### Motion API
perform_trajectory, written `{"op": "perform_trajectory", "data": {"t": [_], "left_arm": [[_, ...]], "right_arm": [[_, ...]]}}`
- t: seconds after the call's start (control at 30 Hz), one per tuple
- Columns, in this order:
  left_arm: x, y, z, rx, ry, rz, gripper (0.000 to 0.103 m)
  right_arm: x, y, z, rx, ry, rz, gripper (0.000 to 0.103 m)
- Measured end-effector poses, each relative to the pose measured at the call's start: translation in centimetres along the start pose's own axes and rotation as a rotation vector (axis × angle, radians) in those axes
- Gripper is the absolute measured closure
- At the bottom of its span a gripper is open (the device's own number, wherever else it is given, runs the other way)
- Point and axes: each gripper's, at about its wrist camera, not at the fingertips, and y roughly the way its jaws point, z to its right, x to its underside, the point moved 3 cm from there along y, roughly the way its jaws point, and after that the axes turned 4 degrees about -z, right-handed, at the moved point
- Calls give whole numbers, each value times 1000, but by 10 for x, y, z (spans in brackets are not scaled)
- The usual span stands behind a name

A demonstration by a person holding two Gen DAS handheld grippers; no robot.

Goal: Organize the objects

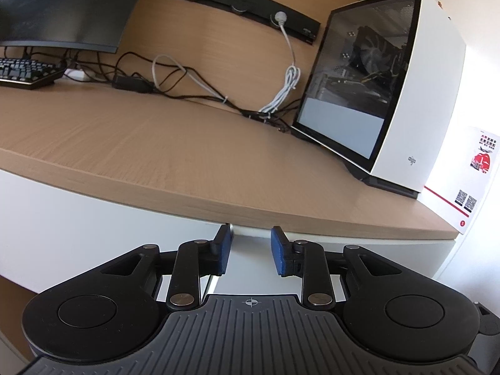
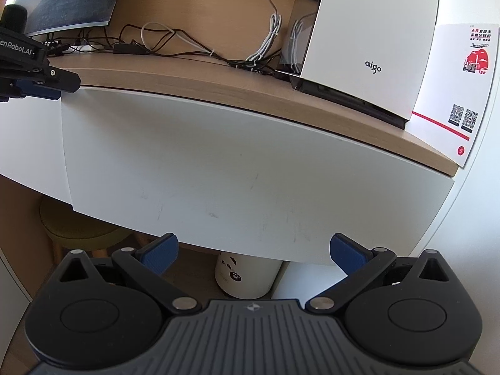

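Left gripper (image 1: 251,250) fingers part narrowly; right gripper (image 2: 253,250) gapes wide.

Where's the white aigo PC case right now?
The white aigo PC case stands at the desk's right end, in both wrist views, between the cable tangle and a white flyer.

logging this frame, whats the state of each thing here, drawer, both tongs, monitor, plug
drawer: shut, front flush under the desk edge
left tongs: open, empty, at the drawer's top edge
right tongs: open wide, empty, below the drawer front
monitor: screen dark
white plug: seated in the power strip
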Motion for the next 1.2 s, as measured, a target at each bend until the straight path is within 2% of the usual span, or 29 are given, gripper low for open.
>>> {"op": "perform_trajectory", "data": {"t": [0.17, 0.37, 0.5, 0.57, 0.67, 1.2], "left_arm": [[0, -1, 0, 3, 5, -3, 73], [0, -2, 1, 4, 5, -2, 73], [0, -3, 1, 8, 5, -3, 73], [0, -3, 1, 10, 5, -3, 73], [1, -3, 1, 11, 2, -2, 73], [3, -5, 4, 9, 8, -2, 73]], "right_arm": [[-15, -4, 0, -22, -2, 19, 0], [-75, -1, -1, -55, 94, 78, 0], [-97, 5, -13, -9, 65, 139, 0], [-104, 10, -18, -4, 49, 135, 0], [-107, 15, -25, 17, 30, 118, 0], [-105, 11, -28, 10, 25, 70, 0]]}}
